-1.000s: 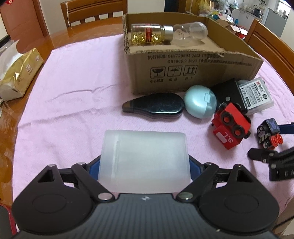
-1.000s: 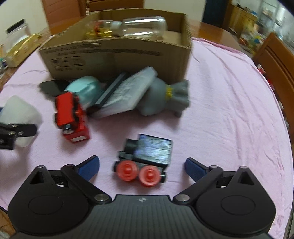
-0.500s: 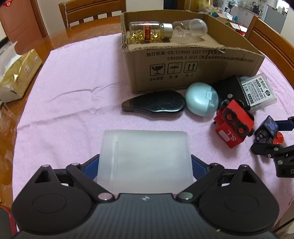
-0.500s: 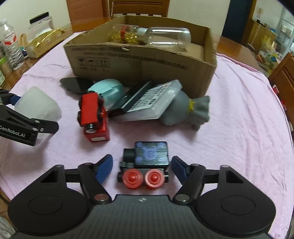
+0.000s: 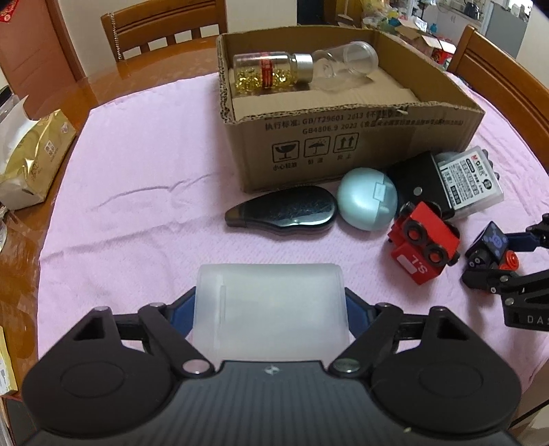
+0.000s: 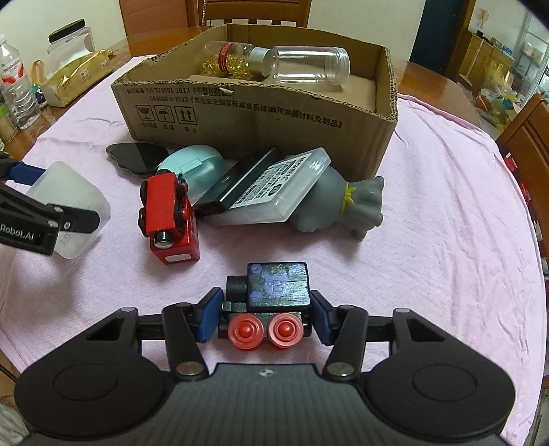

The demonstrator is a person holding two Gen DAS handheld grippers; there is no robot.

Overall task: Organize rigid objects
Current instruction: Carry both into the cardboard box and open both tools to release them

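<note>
My left gripper point(image 5: 269, 308) is shut on a frosted white plastic box point(image 5: 271, 305), also seen in the right wrist view point(image 6: 73, 209), held just above the pink cloth. My right gripper point(image 6: 264, 312) is shut on a dark toy train with red wheels point(image 6: 274, 291), seen in the left wrist view point(image 5: 490, 248). The cardboard box point(image 5: 343, 147) stands behind; a pill bottle point(image 5: 271, 72) and a clear jar point(image 5: 346, 65) lie in it. In front of it lie a red toy train point(image 6: 168, 219), a teal case point(image 5: 367, 199) and a black oval case point(image 5: 284, 212).
A black box point(image 6: 247, 178), a clear staple box point(image 6: 278, 188) and a grey rubber toy point(image 6: 343, 202) lie stacked by the cardboard box. A gold bag point(image 5: 31, 161) sits at the left table edge. Wooden chairs point(image 5: 161, 27) stand around the table.
My right gripper's fingers have closed in onto the dark toy train. The left gripper keeps the white box and has drifted slightly.
</note>
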